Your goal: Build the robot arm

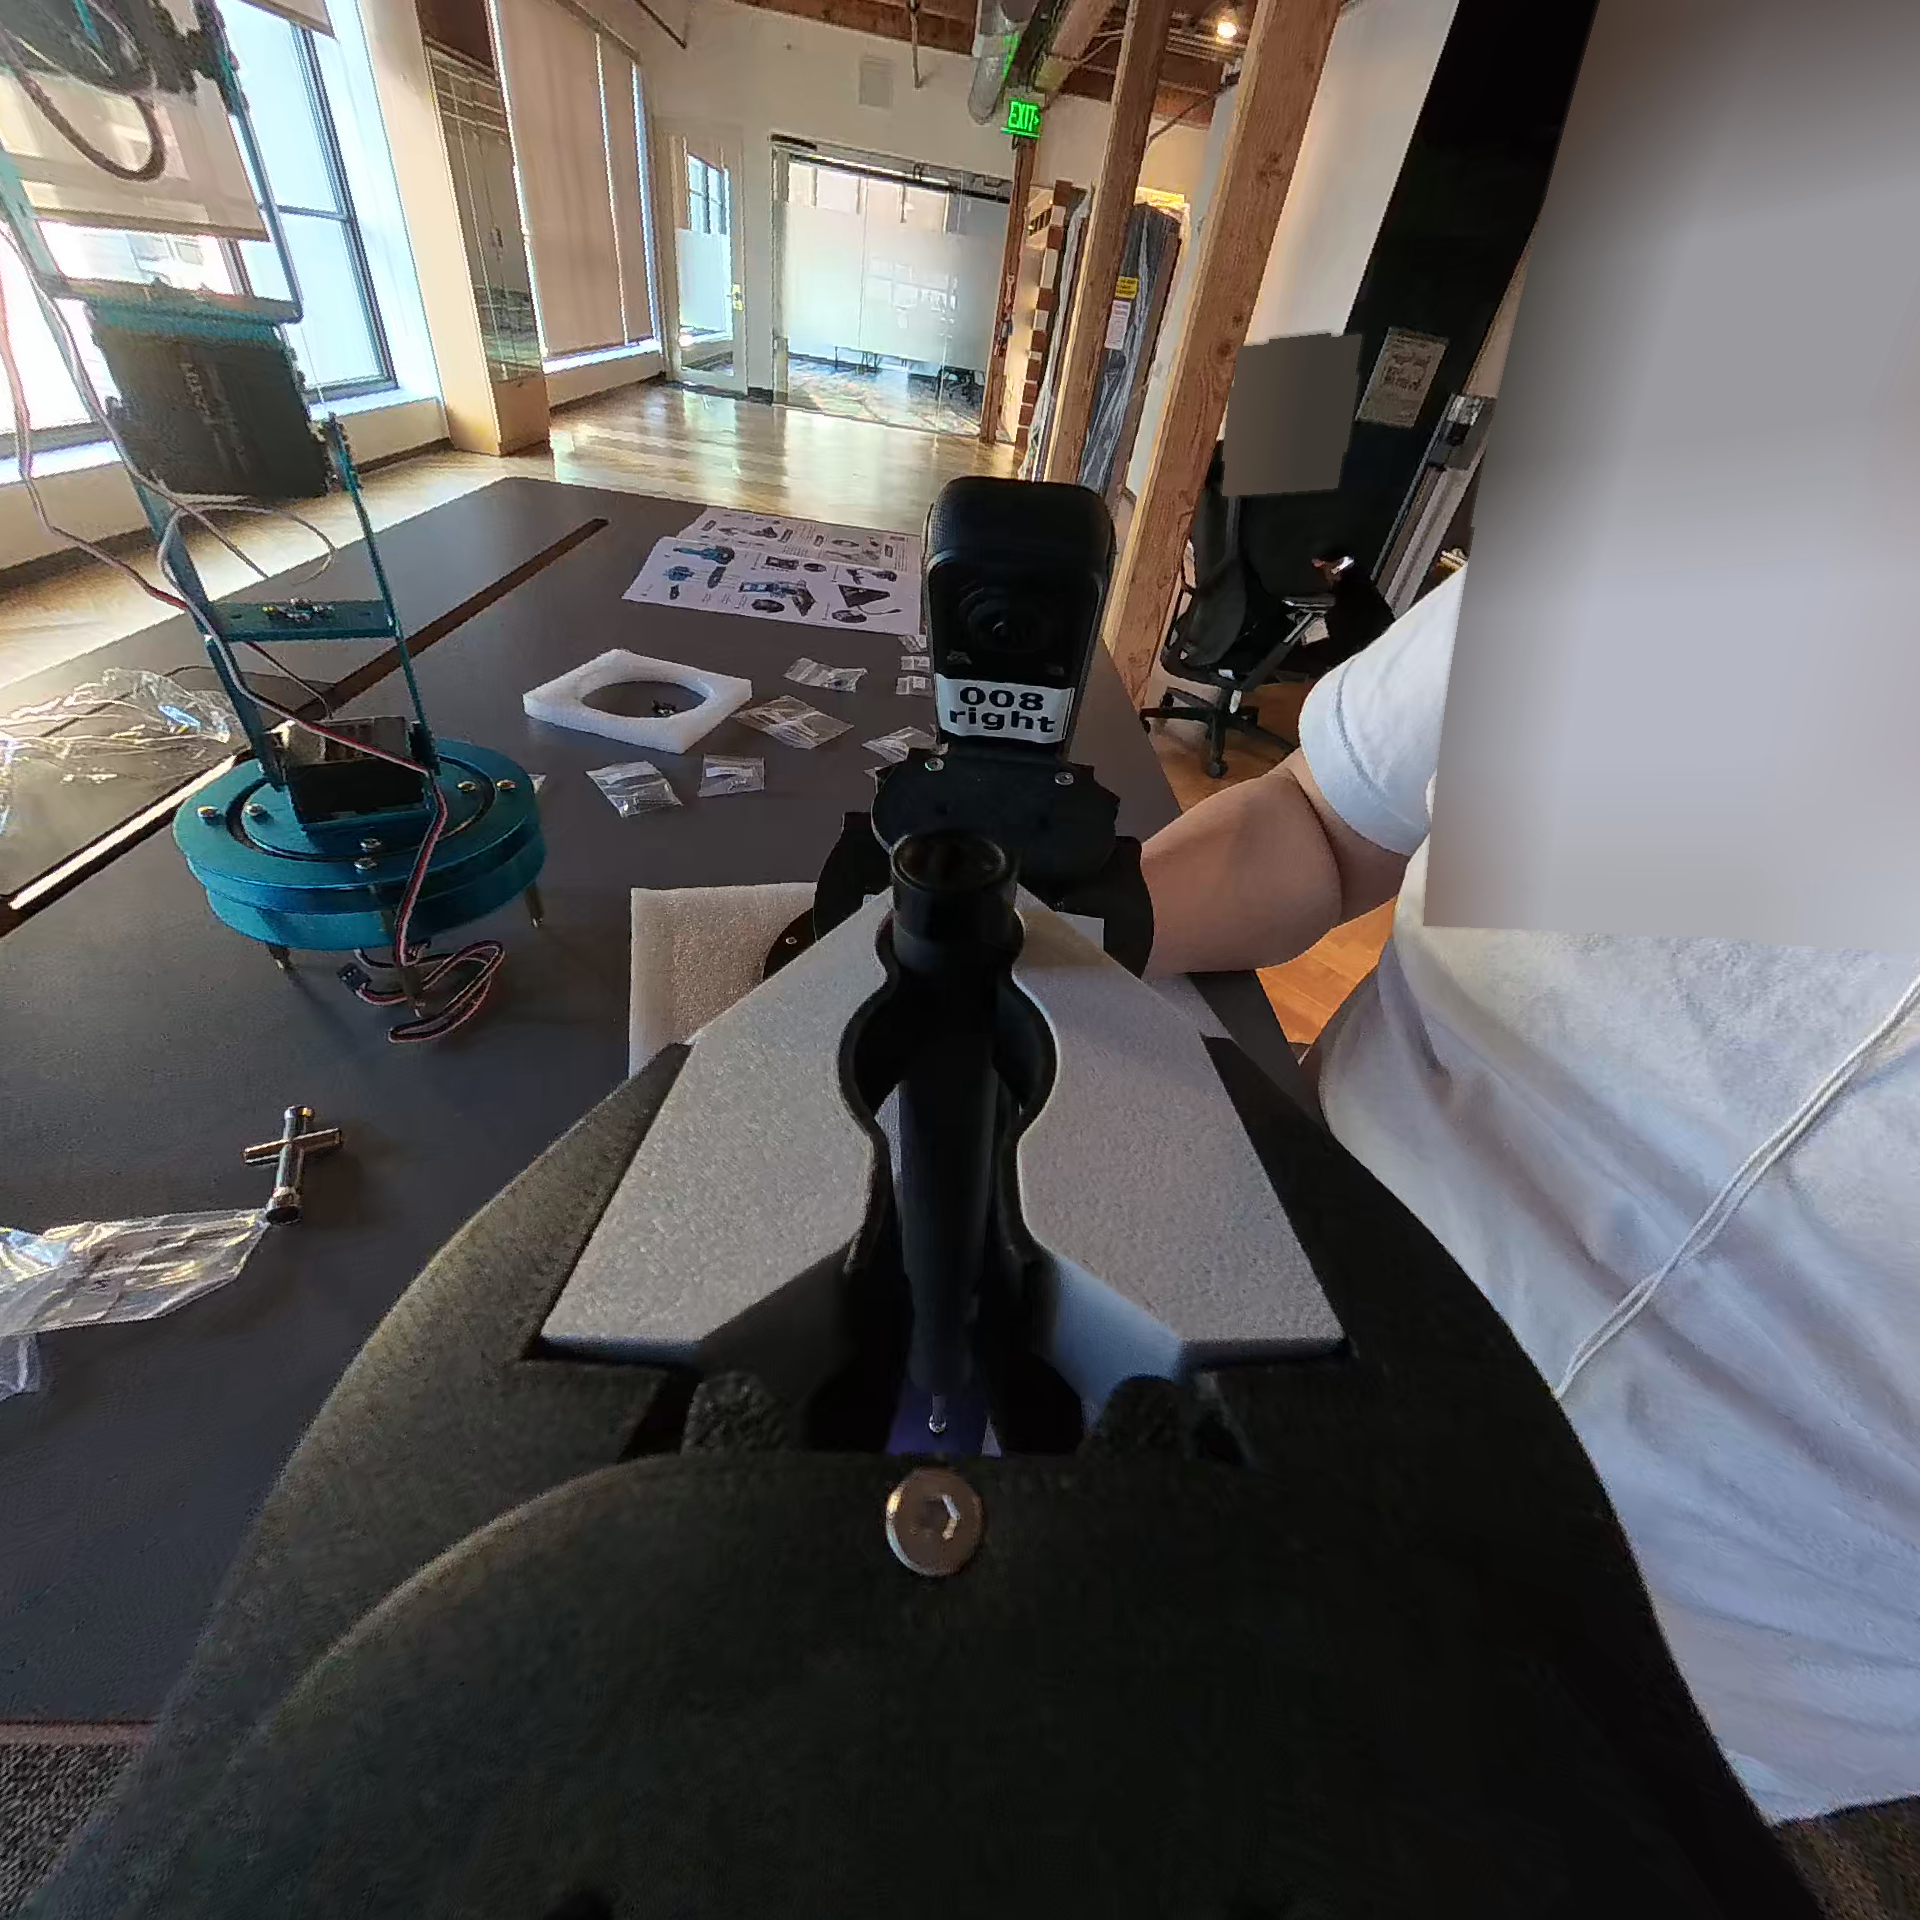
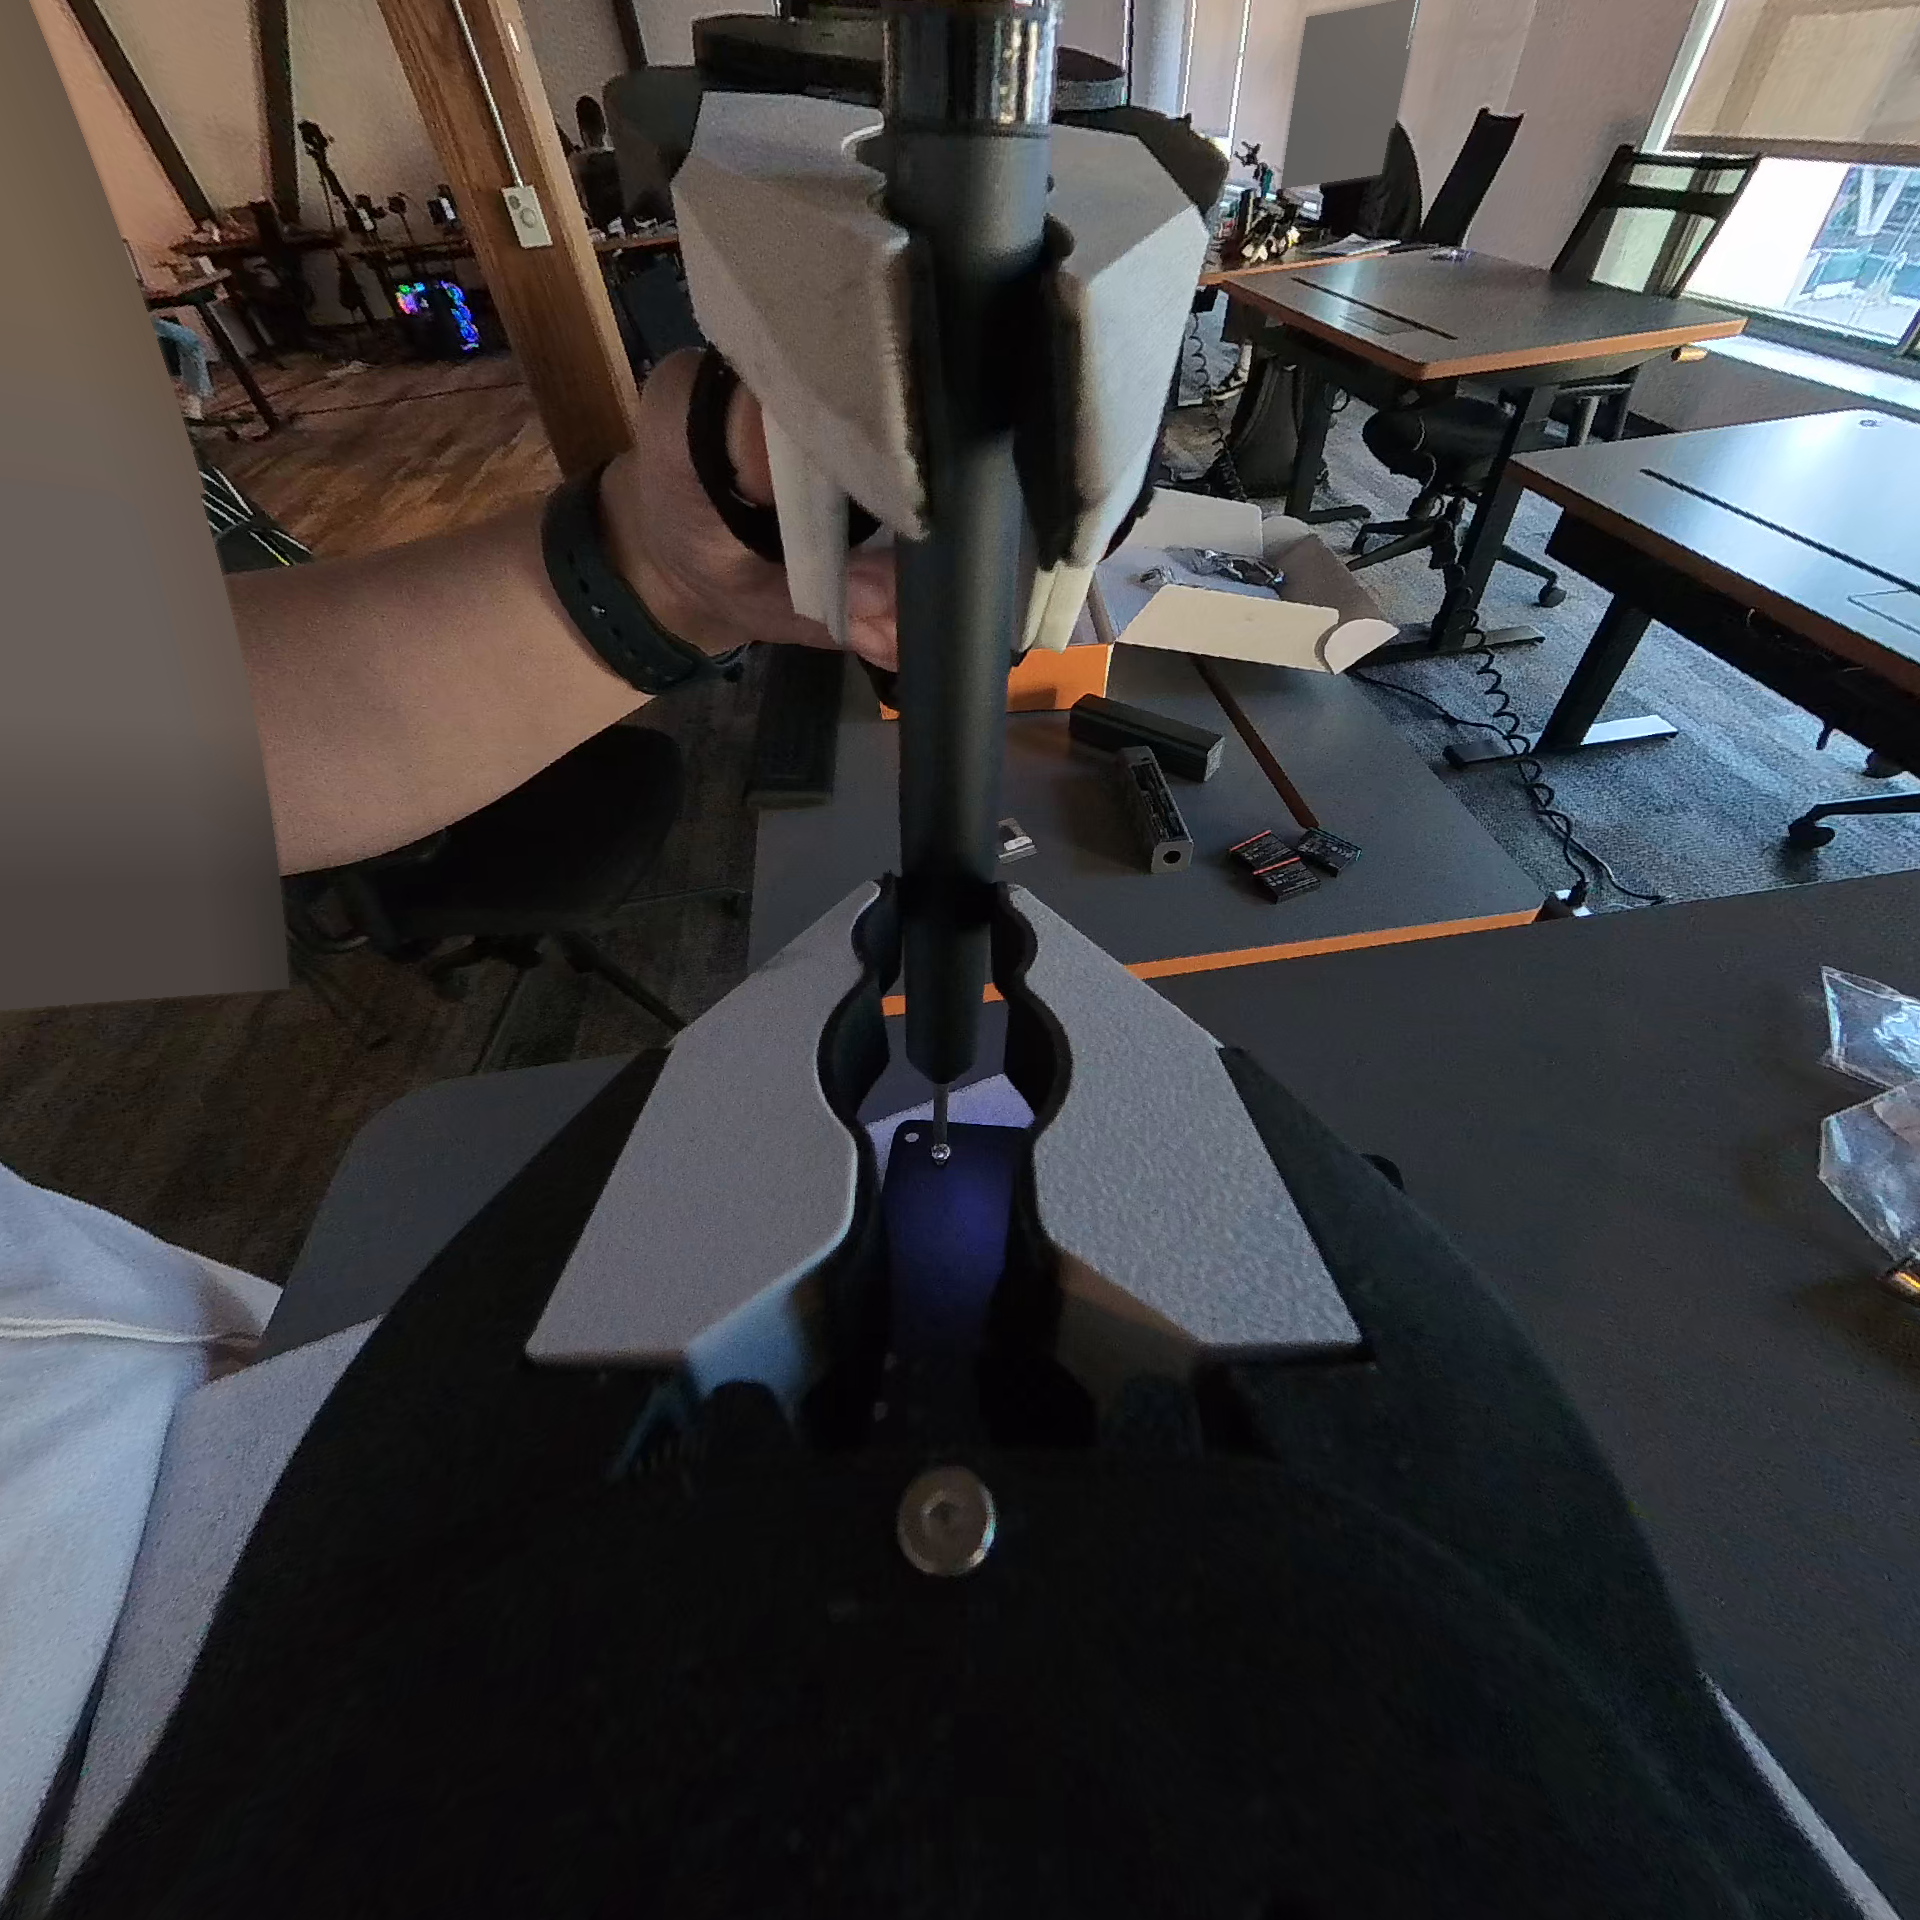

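My left gripper (image 1: 951,925) is shut on a black pen-shaped screwdriver (image 1: 951,1143) and holds it upright. The screwdriver's tip rests on a small screw (image 2: 940,1151) in a blue-purple plate (image 2: 945,1236). My right gripper (image 2: 948,904) is shut on that plate, which sits deep between its grey fingers. The screwdriver (image 2: 956,727) passes down between the right fingertips. In the right wrist view the left gripper (image 2: 977,312) is above, held by a hand. In the left wrist view the right gripper (image 1: 987,831) faces me, and the plate (image 1: 940,1444) shows through the finger gap.
On the dark table (image 1: 156,1039) stand a teal robot-arm base with wires (image 1: 358,831), a cross wrench (image 1: 291,1153), a white foam frame (image 1: 636,698), small parts bags (image 1: 634,784), printed sheets (image 1: 779,571) and a foam pad (image 1: 707,956). The person's arm (image 1: 1236,883) is at the right. The cross wrench (image 1: 291,1153) is about 25 centimetres from both grippers' fingertips.
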Motion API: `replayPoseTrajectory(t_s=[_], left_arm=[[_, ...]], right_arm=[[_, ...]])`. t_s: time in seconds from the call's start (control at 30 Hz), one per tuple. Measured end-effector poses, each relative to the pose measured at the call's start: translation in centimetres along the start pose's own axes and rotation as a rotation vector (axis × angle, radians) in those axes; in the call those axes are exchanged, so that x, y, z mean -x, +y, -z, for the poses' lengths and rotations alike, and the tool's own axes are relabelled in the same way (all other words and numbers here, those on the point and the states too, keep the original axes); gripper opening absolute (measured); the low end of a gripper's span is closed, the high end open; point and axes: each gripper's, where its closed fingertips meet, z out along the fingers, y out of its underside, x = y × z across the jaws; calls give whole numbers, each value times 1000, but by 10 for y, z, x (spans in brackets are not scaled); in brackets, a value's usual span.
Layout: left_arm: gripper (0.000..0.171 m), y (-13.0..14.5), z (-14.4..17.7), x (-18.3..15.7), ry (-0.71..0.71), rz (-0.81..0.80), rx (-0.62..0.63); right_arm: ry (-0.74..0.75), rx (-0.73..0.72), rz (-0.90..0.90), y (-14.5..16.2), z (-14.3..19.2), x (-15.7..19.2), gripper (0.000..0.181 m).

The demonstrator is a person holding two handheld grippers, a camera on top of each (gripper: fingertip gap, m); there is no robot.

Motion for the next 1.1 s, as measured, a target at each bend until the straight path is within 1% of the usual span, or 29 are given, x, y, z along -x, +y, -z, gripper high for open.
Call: replayPoseTrajectory(t_s=[0.37, 1.1], left_arm=[[8, 1, 1, 0, 2, 8, -15], [8, 4, 1, 2, -1, -4, -3]], right_arm=[[-3, 5, 0, 2, 0, 1, 15], [-21, -2, -21, 4, -2, -1, 15]])
